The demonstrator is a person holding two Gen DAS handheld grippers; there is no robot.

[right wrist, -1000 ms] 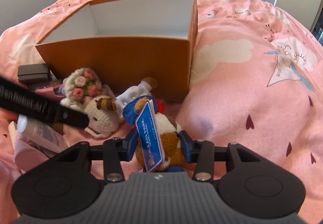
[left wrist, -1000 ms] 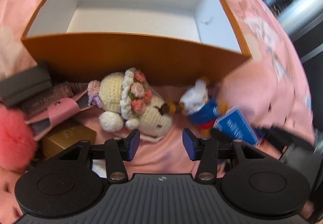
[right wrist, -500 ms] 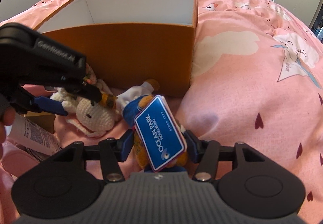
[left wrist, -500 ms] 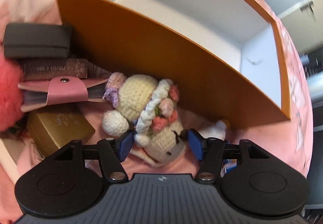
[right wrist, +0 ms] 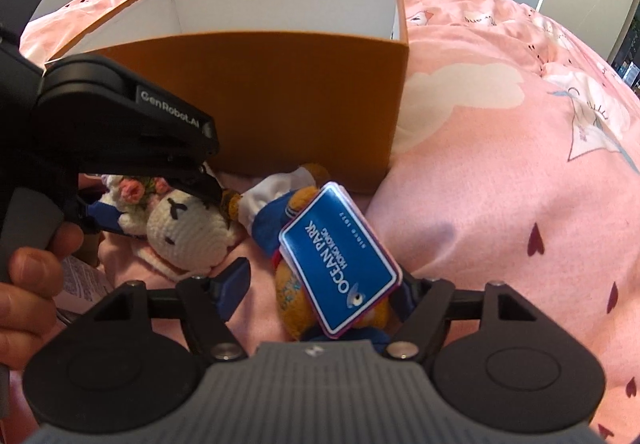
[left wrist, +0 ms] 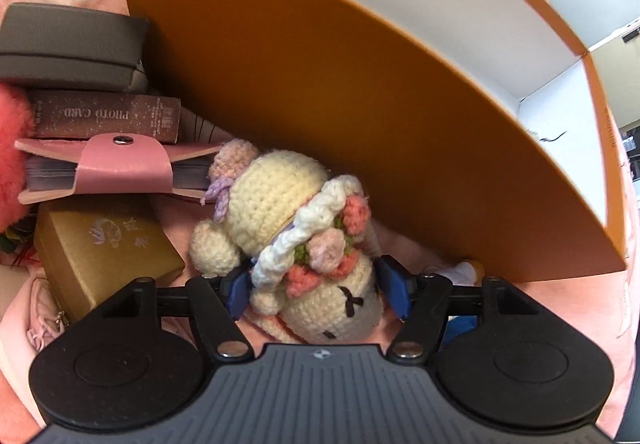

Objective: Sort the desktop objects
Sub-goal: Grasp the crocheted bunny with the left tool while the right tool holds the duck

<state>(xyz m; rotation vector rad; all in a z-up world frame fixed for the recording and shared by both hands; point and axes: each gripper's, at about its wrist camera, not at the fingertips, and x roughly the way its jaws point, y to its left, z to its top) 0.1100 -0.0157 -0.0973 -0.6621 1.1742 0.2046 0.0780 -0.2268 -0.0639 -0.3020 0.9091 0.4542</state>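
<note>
Pink bedding [right wrist: 500, 172] printed with clouds and small hearts is being used as the work surface, with a grey wall and a door being seen behind it in the right wrist view. One orange box [right wrist: 280, 92] with a white interior is sitting open on the bed, its near wall rising directly behind the toys. Two soft toys are lying at the foot of that wall. One crocheted bunny [left wrist: 304, 244] with a flower wreath is being straddled by the left tongs [left wrist: 316, 292], whose blue pads are sitting at either side of its head; whether they are pressing on it cannot be told. One plush in blue clothing [right wrist: 304, 244] is lying just beside the bunny, and one blue Ocean Park tag [right wrist: 340, 260] is lying over it. The right tongs [right wrist: 320, 284] are being held wide around this plush, the left pad well clear of it and the right pad mostly hidden behind the tag. Left of the bunny, five things are being crowded against the box corner: one grey case [left wrist: 72, 48], one dark photo card box [left wrist: 108, 120], one pink snap wallet [left wrist: 120, 168], one gold box [left wrist: 104, 252] and, at the frame edge, one fluffy pink thing [left wrist: 12, 156]. The wallet and the gold box are lying just beside the bunny.
</note>
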